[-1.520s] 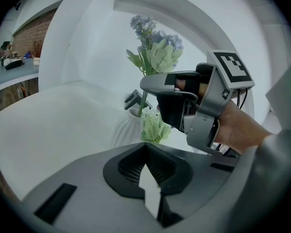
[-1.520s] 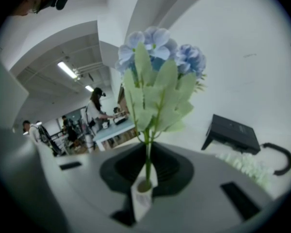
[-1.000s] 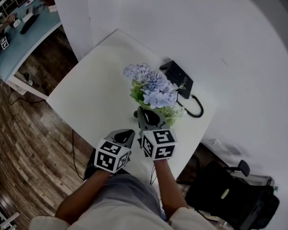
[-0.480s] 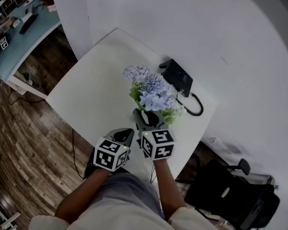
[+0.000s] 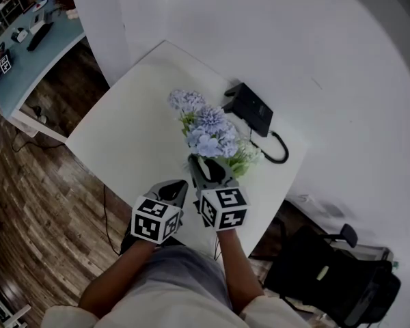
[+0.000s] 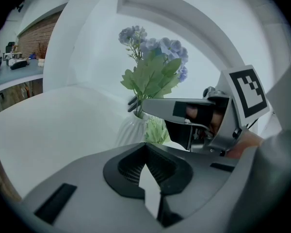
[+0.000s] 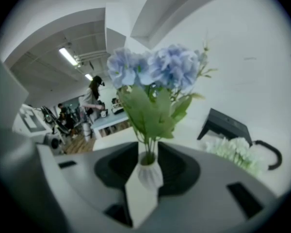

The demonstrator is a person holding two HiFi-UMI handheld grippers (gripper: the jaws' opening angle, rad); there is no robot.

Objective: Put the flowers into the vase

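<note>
I am looking at the blue-lilac flowers (image 5: 203, 130) standing upright in the white ribbed vase (image 7: 149, 174), their thin green stems running down into its narrow neck and broad green leaves spreading just below the round heads, with one head reaching out higher and to one side of the others. The vase is sitting upright on the white table (image 5: 123, 139) close in front of me, carrying the whole bunch above it. A second, pale green-white sprig (image 7: 232, 152) is lying on the table near the vase, not in it
</note>
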